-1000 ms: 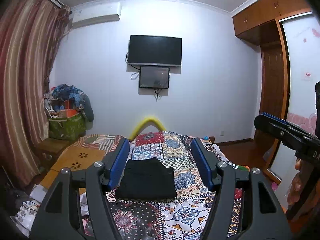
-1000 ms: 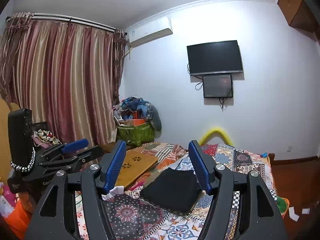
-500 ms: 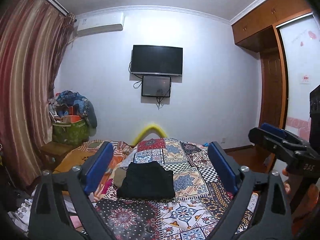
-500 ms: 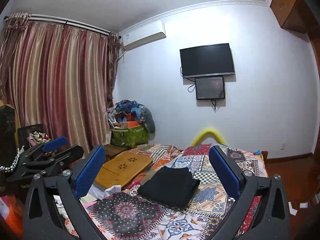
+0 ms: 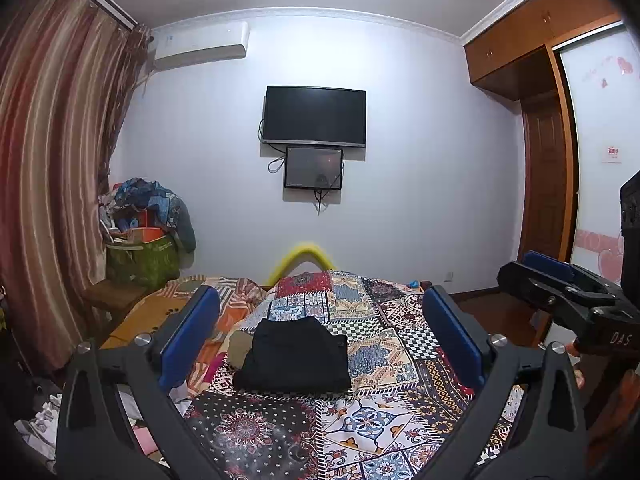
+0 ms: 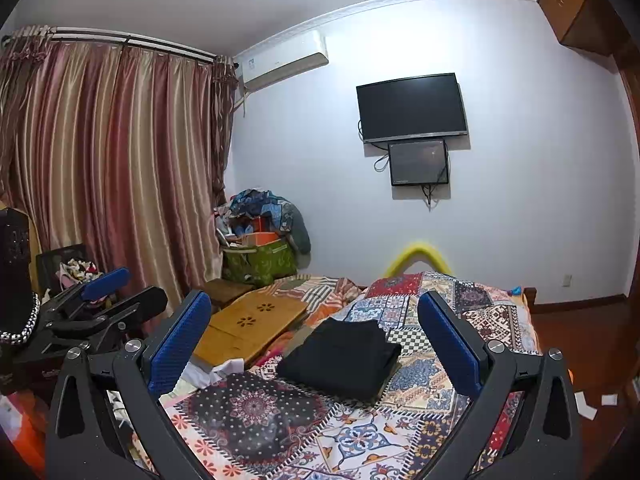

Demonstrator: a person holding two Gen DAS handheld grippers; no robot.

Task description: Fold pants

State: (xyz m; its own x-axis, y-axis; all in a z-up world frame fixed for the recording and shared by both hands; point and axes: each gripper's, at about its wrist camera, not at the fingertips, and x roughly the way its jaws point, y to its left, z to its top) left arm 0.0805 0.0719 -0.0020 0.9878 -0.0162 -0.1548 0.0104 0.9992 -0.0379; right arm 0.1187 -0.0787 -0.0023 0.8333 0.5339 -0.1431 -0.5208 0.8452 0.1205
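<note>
Black pants (image 5: 296, 356) lie folded into a compact rectangle on the patchwork bedspread (image 5: 384, 420). My left gripper (image 5: 320, 298) hovers in front of them. Its blue-padded jaws are opening wide with nothing between them. The same folded pants (image 6: 340, 356) show in the right wrist view on the bedspread (image 6: 280, 428). My right gripper (image 6: 314, 300) stands open and empty, back from the pants. Each gripper also shows in the other's view: the right gripper (image 5: 560, 284) at the right edge, the left gripper (image 6: 104, 292) at the left.
A wooden lap table (image 6: 248, 320) lies on the bed's left side beside crumpled white cloth (image 6: 216, 368). A green bag (image 5: 140, 260) piled with clothes stands by the striped curtain (image 6: 100, 168). A yellow foam arc (image 5: 304, 254) marks the bed's far end. A wardrobe (image 5: 548, 184) is at the right.
Both grippers' jaws spread from about half open to wide open. Both views pulled back slightly from the folded pants, which stayed in place.
</note>
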